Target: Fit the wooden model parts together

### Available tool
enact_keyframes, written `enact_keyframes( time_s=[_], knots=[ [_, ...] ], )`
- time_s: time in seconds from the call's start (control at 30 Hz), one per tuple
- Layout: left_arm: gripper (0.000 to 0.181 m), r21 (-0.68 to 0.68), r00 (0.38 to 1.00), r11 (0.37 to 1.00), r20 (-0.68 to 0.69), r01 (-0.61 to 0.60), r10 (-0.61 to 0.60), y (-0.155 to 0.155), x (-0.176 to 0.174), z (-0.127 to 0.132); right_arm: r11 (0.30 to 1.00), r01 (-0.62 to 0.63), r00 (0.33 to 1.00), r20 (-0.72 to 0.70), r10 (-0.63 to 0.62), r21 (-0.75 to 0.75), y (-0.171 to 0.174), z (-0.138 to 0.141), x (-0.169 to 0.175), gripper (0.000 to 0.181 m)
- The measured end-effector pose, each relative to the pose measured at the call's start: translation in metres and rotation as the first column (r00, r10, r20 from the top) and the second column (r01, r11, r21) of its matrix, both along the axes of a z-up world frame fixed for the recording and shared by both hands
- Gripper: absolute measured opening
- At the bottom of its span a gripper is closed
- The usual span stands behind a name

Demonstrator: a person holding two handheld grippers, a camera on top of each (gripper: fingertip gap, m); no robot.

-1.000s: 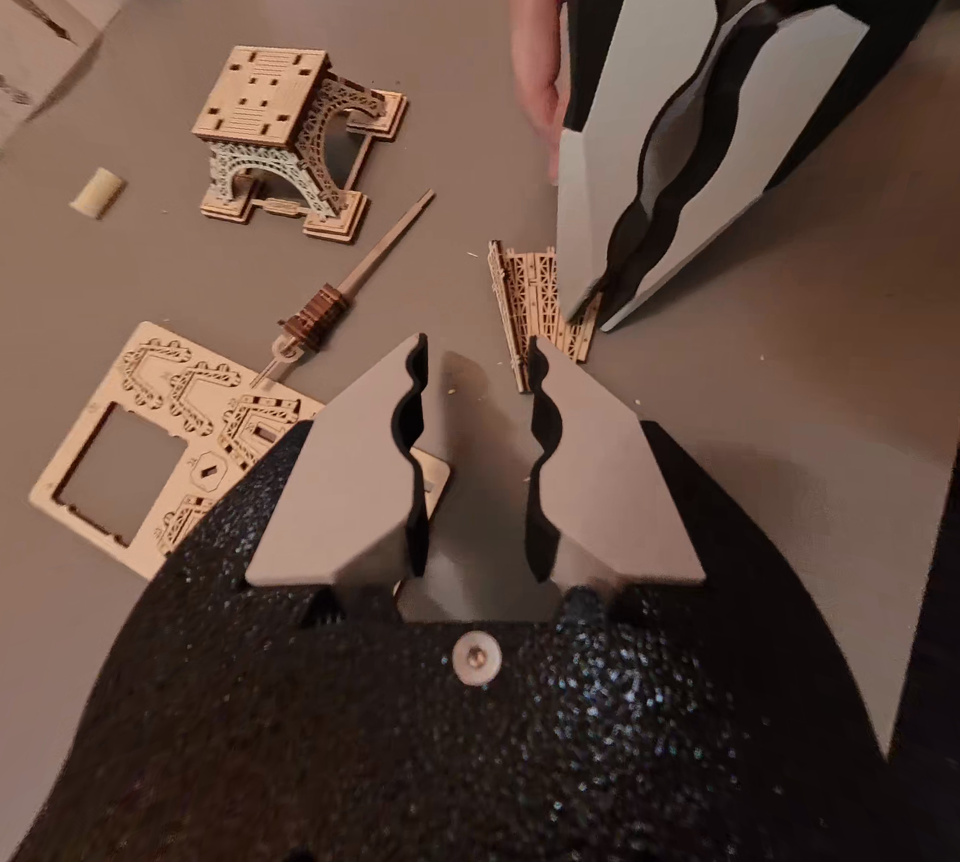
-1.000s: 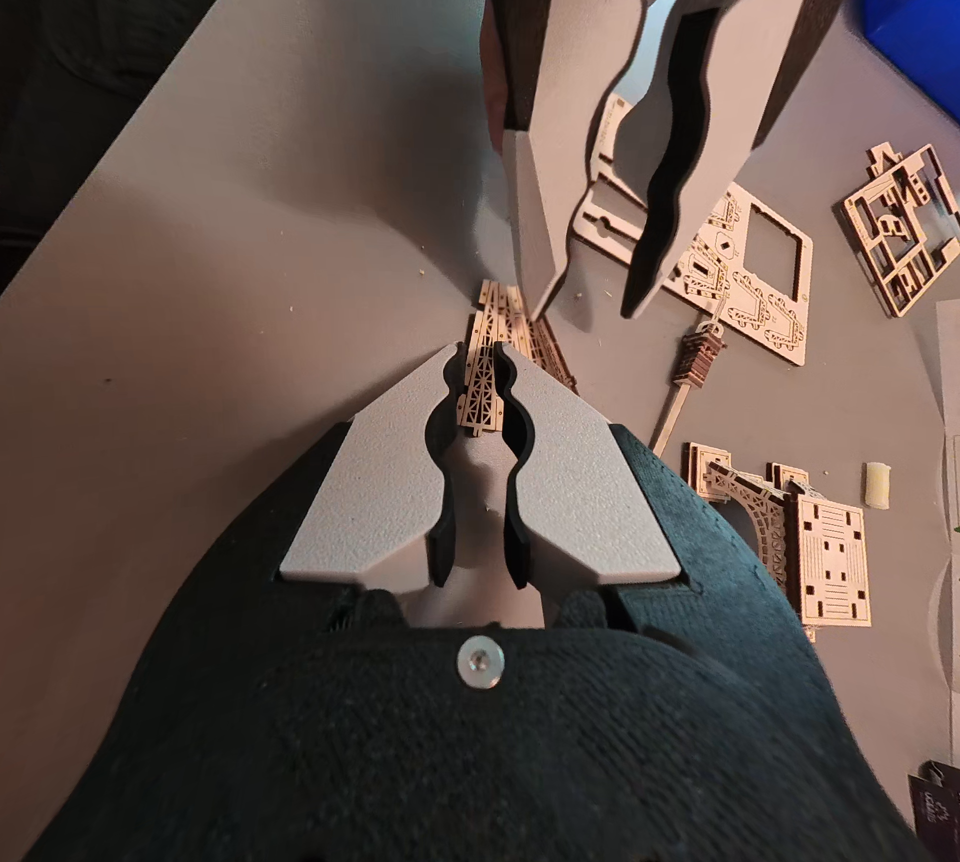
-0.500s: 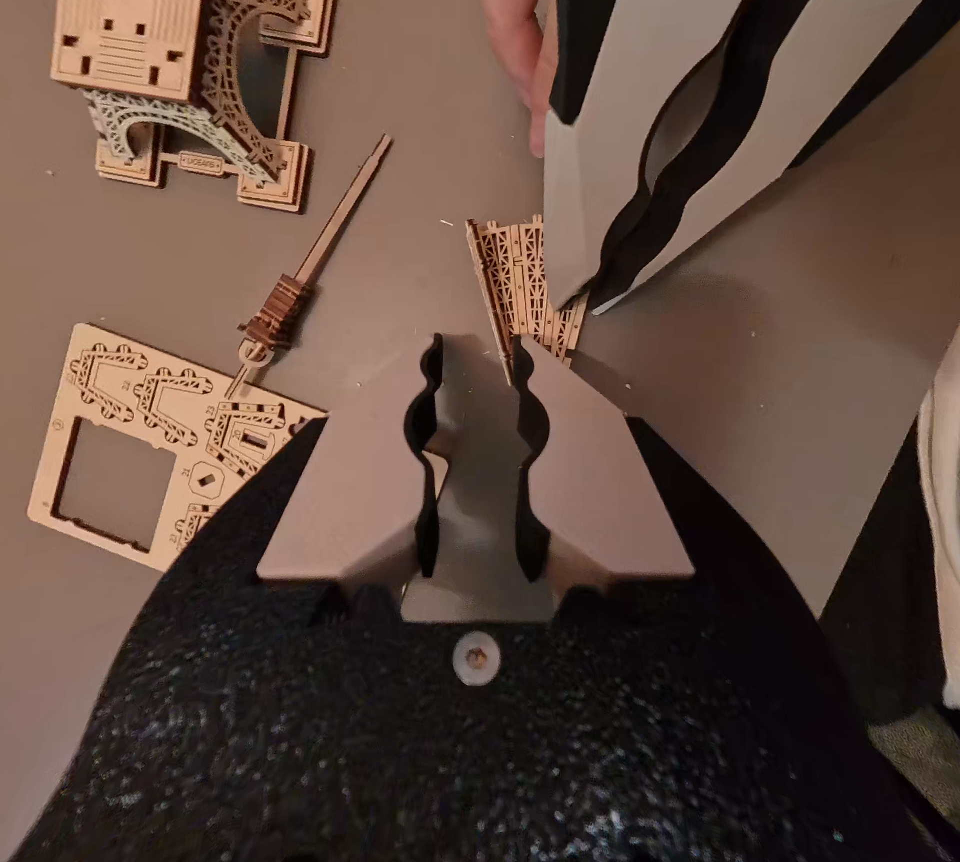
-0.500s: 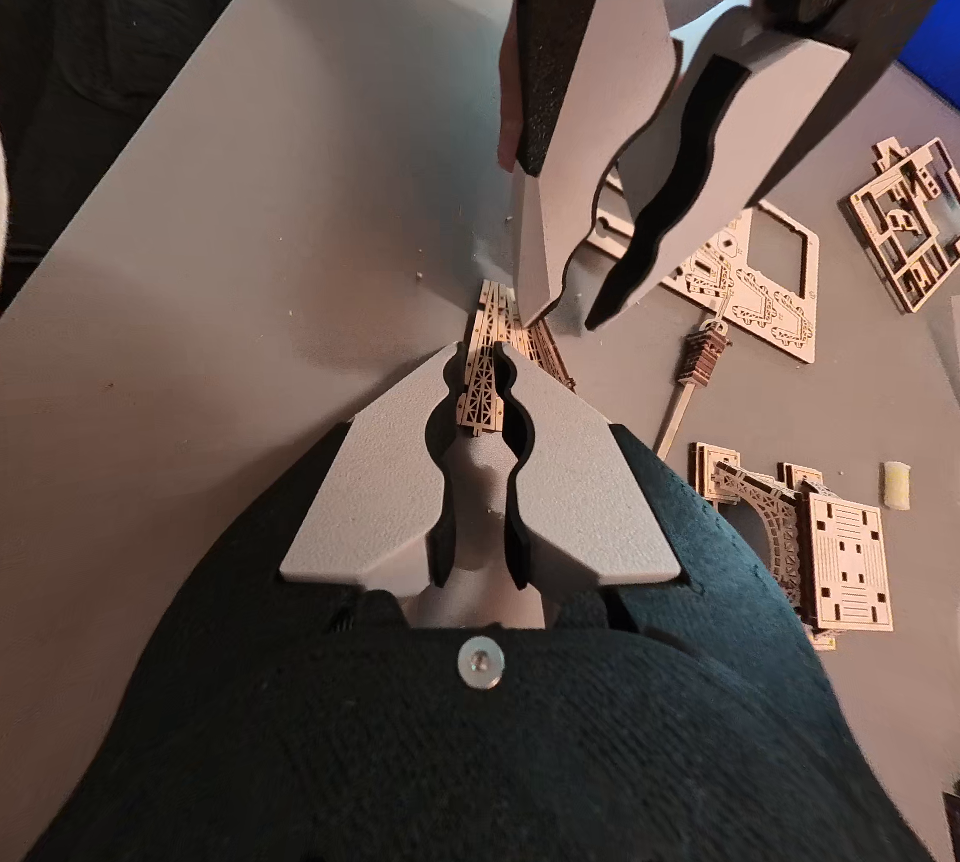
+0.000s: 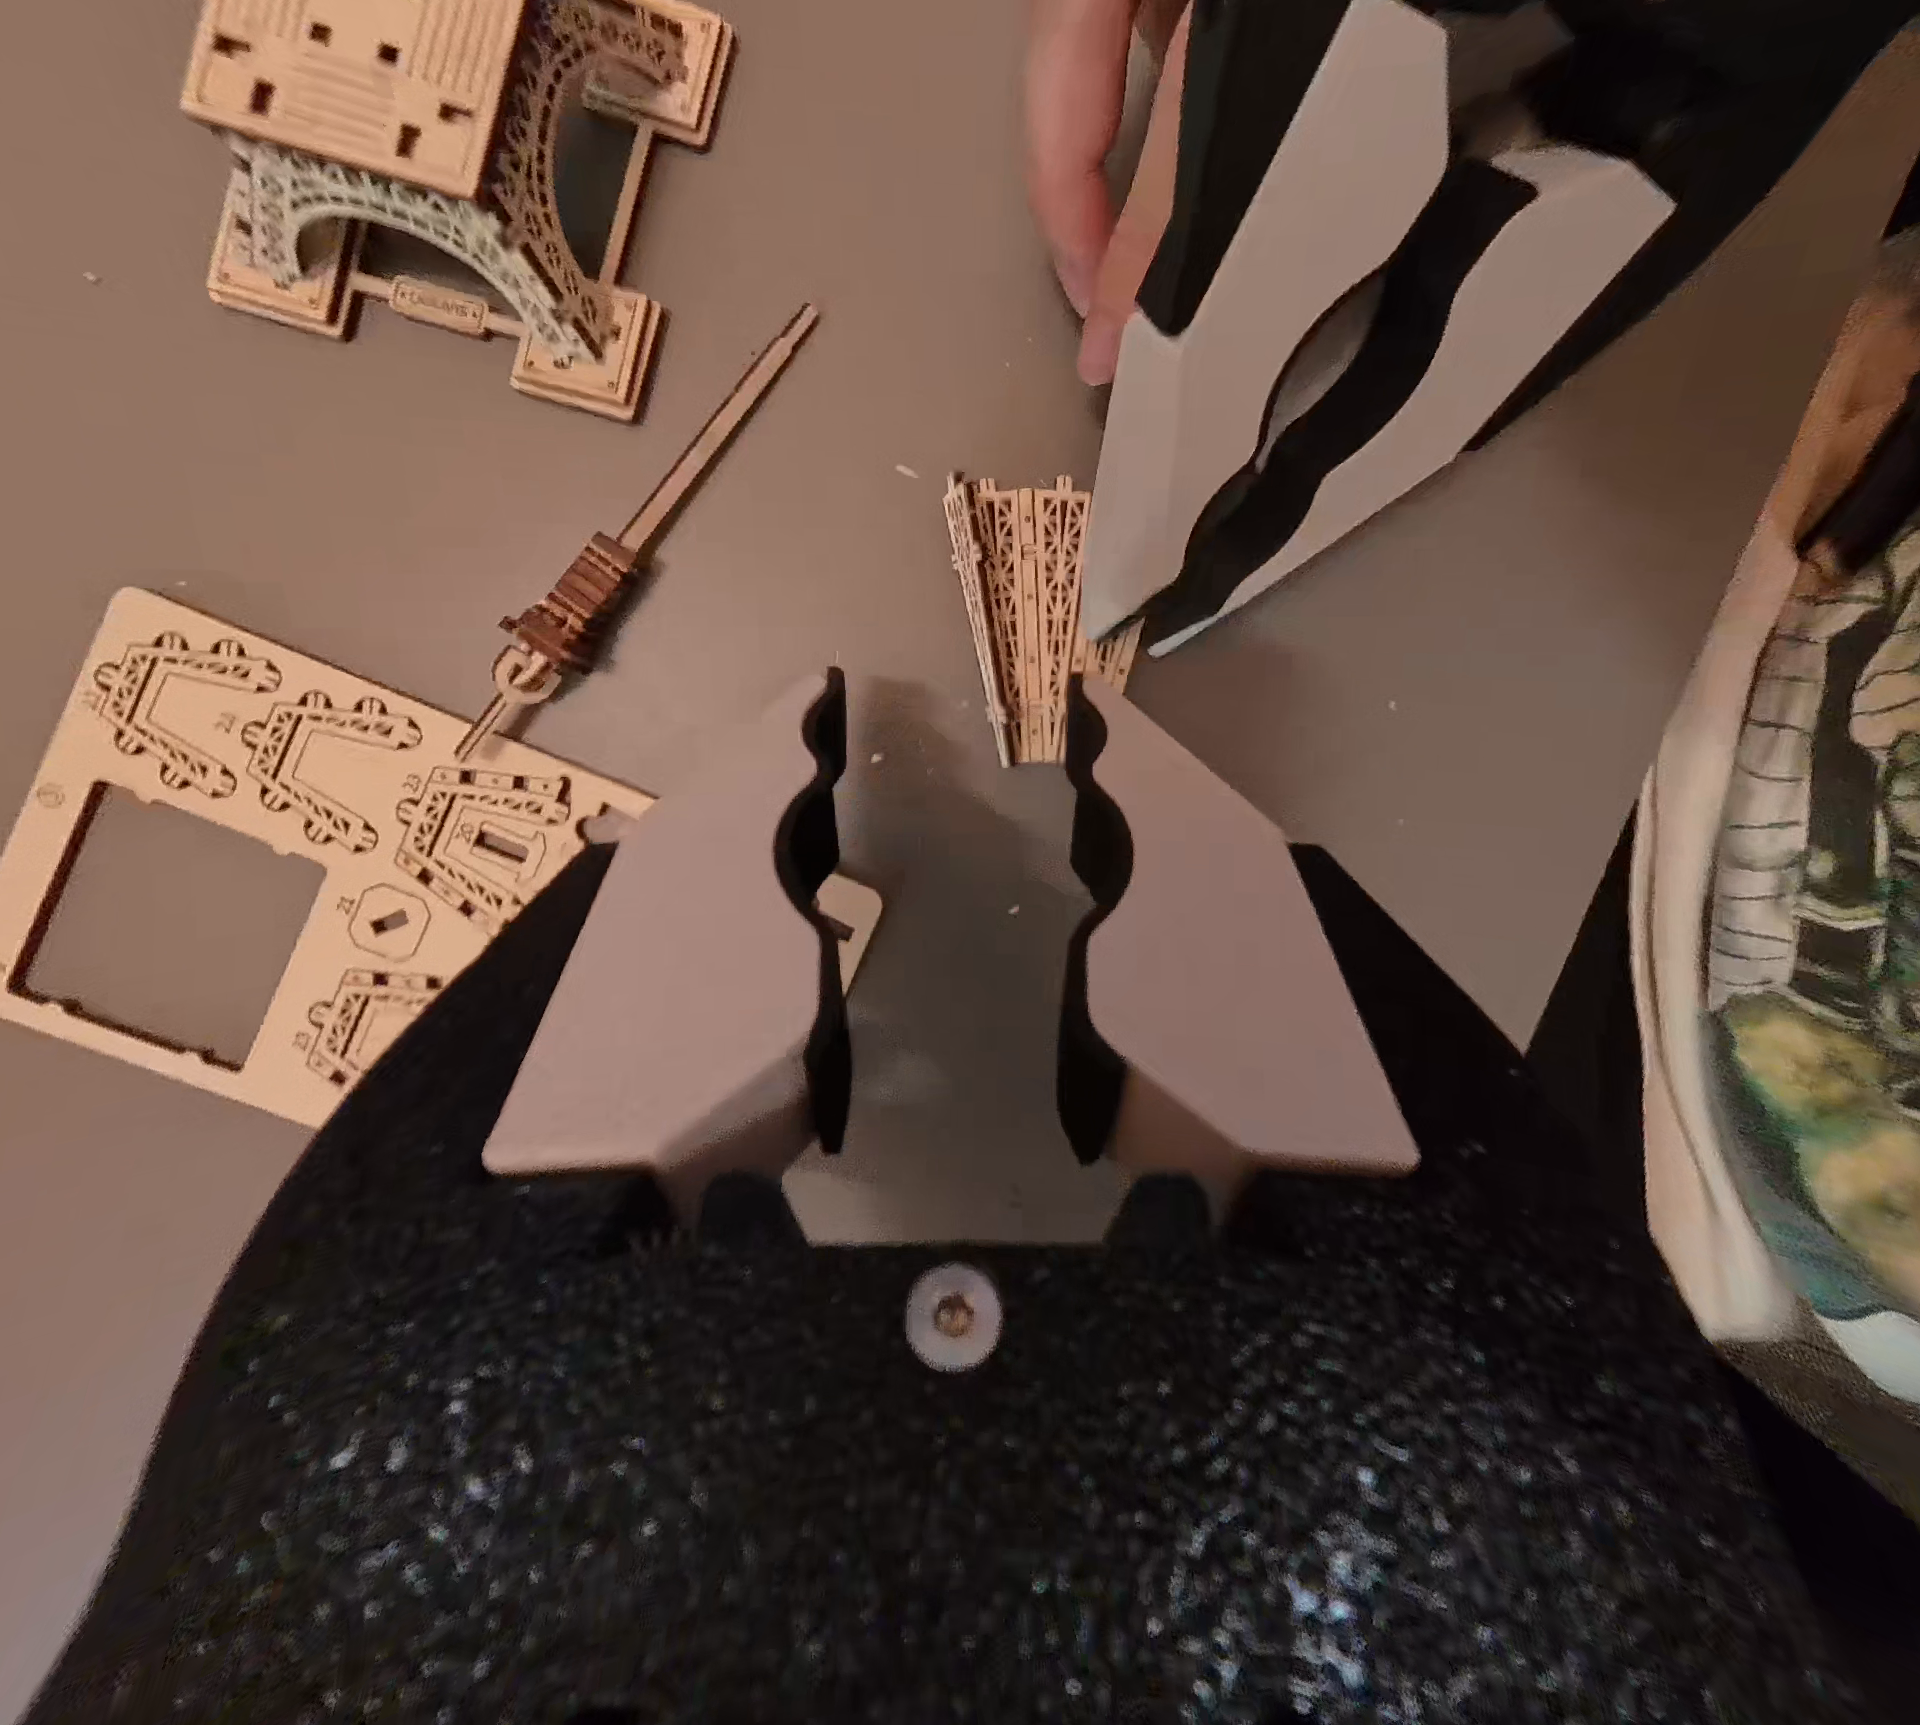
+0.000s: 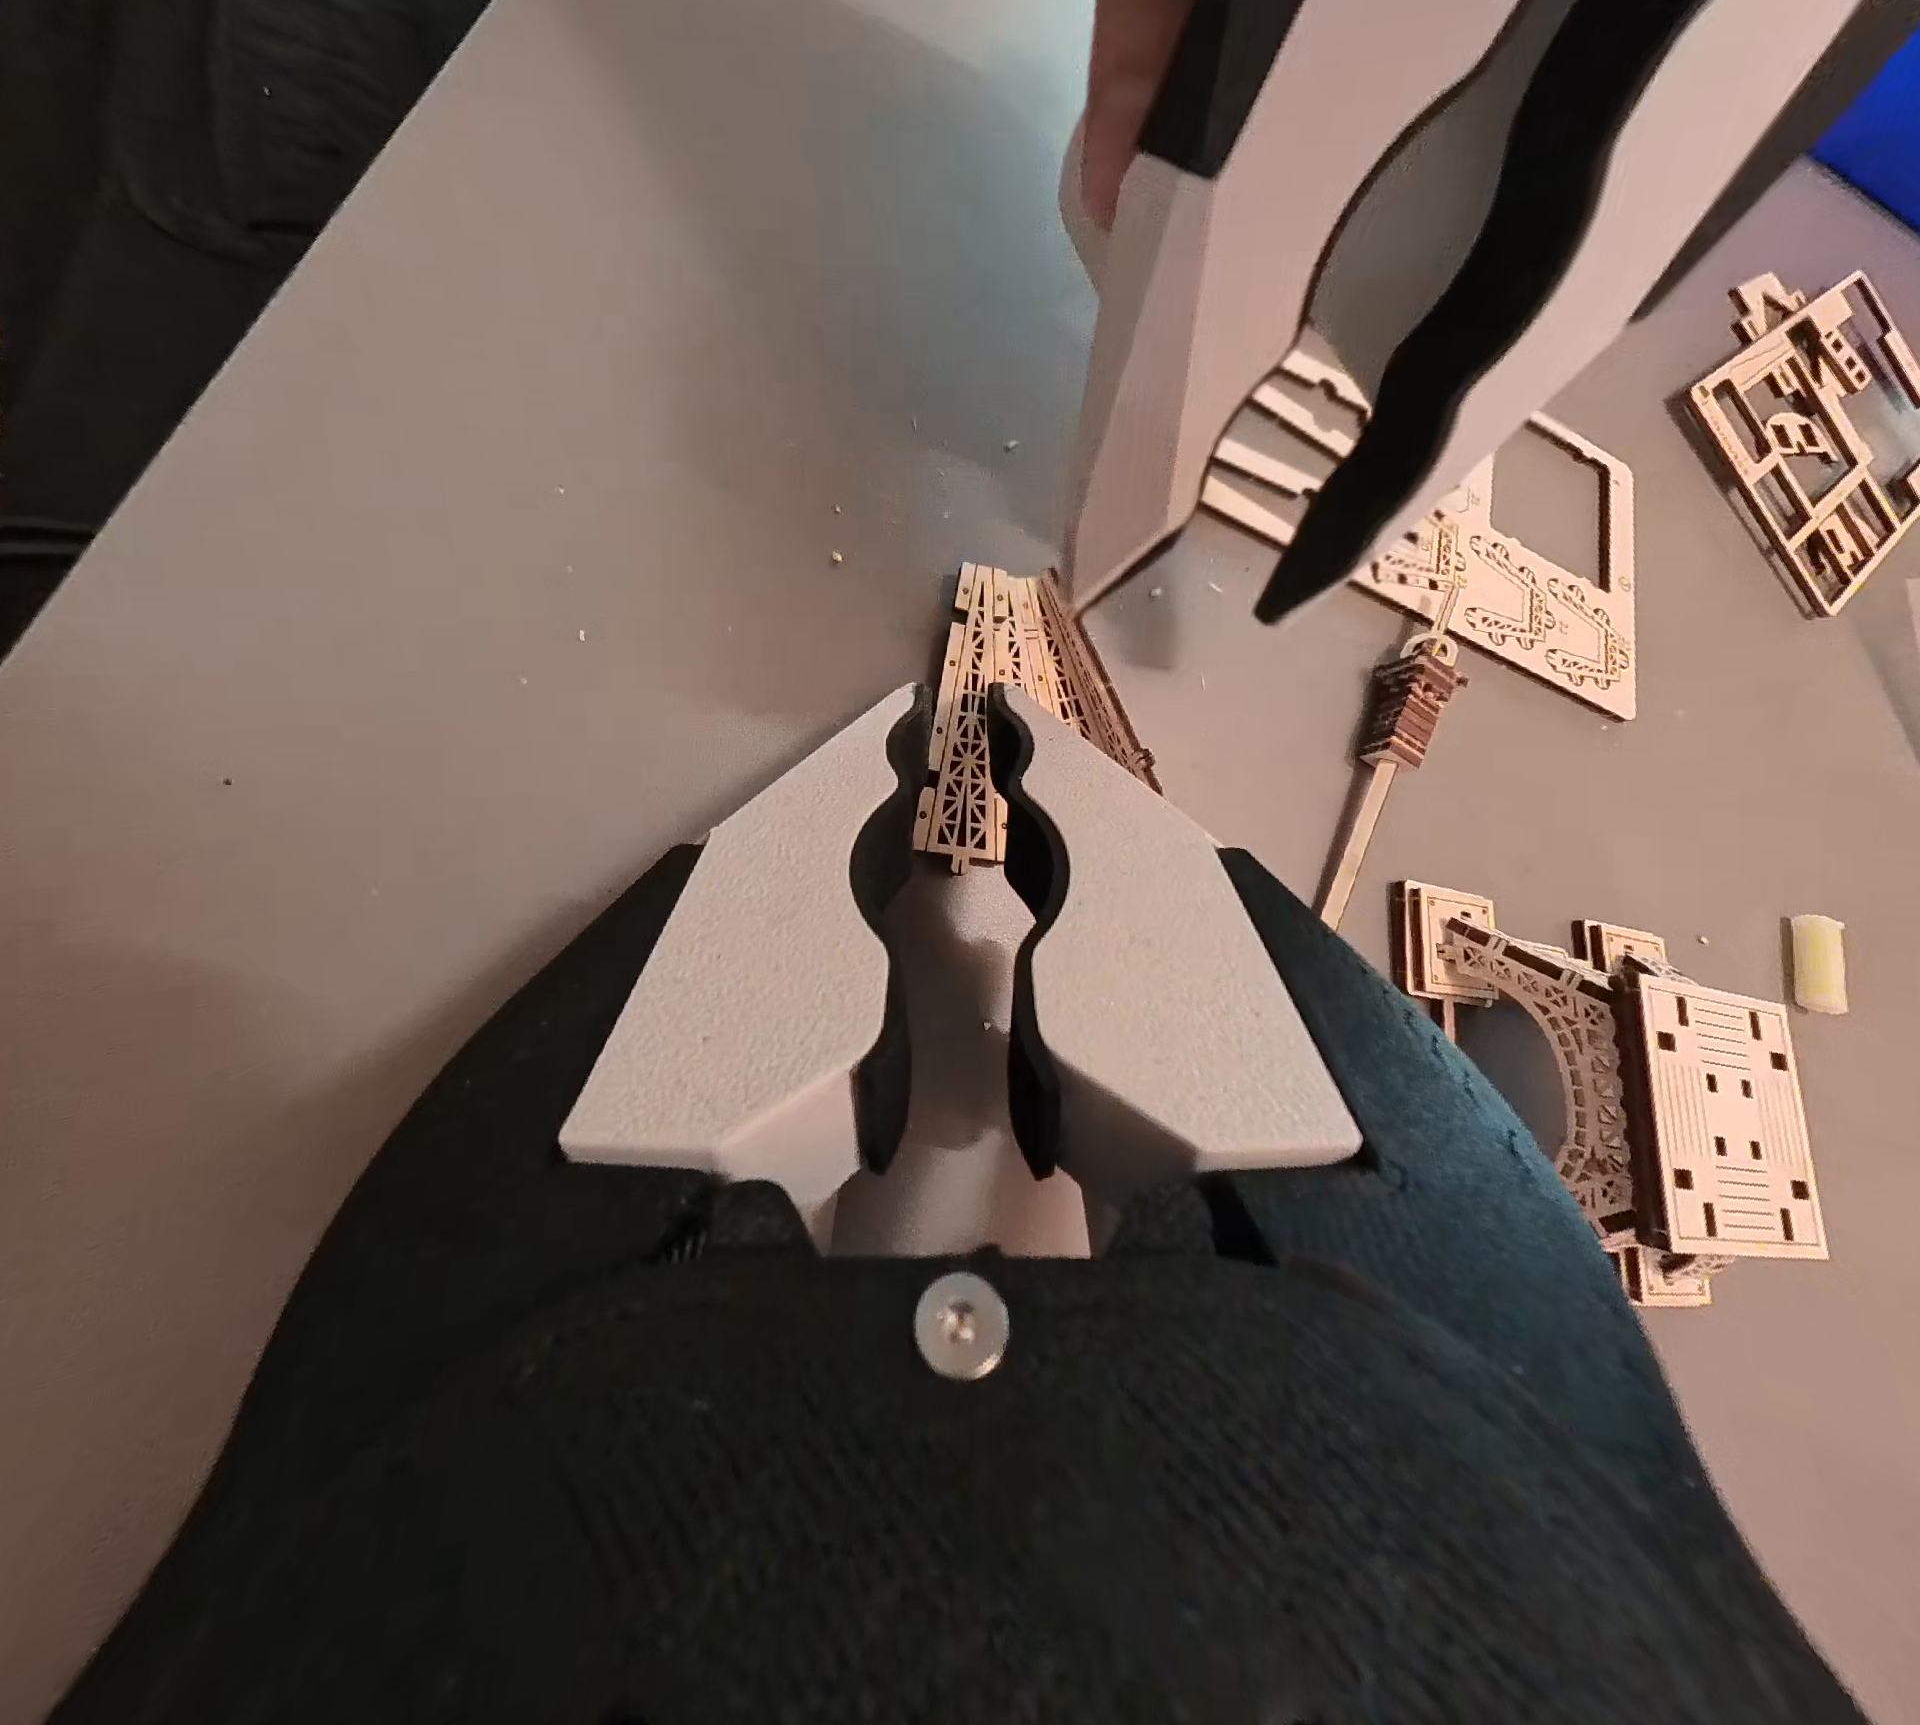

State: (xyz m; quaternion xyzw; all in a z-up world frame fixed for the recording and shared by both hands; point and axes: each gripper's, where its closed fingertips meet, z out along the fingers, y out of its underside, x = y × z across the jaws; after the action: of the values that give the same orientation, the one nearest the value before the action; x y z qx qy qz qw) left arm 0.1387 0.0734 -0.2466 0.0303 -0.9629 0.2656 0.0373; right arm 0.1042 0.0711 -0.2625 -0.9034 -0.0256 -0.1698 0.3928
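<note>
Our right claw (image 6: 956, 709) pinches the tapered pale wooden lattice tower section (image 6: 971, 740), which lies on the grey tabletop (image 6: 520, 532), while our left claw (image 5: 956, 688), spread and empty, hovers just beside its other end. We judge this the pick-up step. Next we must lift the section and carry it to the assembled wooden tower base (image 5: 416, 106), well apart, aligning tabs with slots.

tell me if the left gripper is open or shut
Open. In the left wrist view the left gripper shows bare table between its fingers, and nothing is held; the lattice piece lies just beyond its right fingertip.
</note>
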Motion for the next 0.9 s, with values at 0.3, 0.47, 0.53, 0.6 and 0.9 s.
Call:
enact_keyframes(
  time_s=[0.3, 0.47, 0.53, 0.6, 0.9],
  knots=[
    [0.051, 0.115, 0.998, 0.993, 0.06, -0.026, 0.019, 0.006, 0.007, -0.02, 1.0, 0.003, 1.0, -0.002, -0.003, 0.006, 0.0, 0.0, 0.0, 0.009],
    [0.049, 0.136, 0.997, 0.99, 0.079, -0.029, 0.018, 0.005, 0.01, -0.022, 1.0, 0.004, 1.0, -0.002, -0.004, 0.007, 0.0, 0.0, 0.0, 0.01],
    [0.04, 0.16, 0.997, 0.986, 0.07, -0.041, 0.03, 0.005, 0.008, -0.022, 1.0, 0.003, 1.0, -0.003, -0.003, 0.007, 0.0, 0.0, 0.0, 0.01],
    [0.03, 0.2, 0.999, 0.979, 0.009, -0.04, 0.039, 0.005, 0.001, -0.023, 1.0, 0.003, 1.0, -0.003, -0.003, 0.008, 0.0, 0.0, 0.0, 0.01],
    [0.043, 0.315, 0.999, 0.949, 0.029, 0.018, -0.029, 0.007, 0.001, -0.023, 1.0, 0.0, 1.0, 0.001, 0.0, 0.007, 0.0, 0.0, -0.001, 0.01]
  ],
)
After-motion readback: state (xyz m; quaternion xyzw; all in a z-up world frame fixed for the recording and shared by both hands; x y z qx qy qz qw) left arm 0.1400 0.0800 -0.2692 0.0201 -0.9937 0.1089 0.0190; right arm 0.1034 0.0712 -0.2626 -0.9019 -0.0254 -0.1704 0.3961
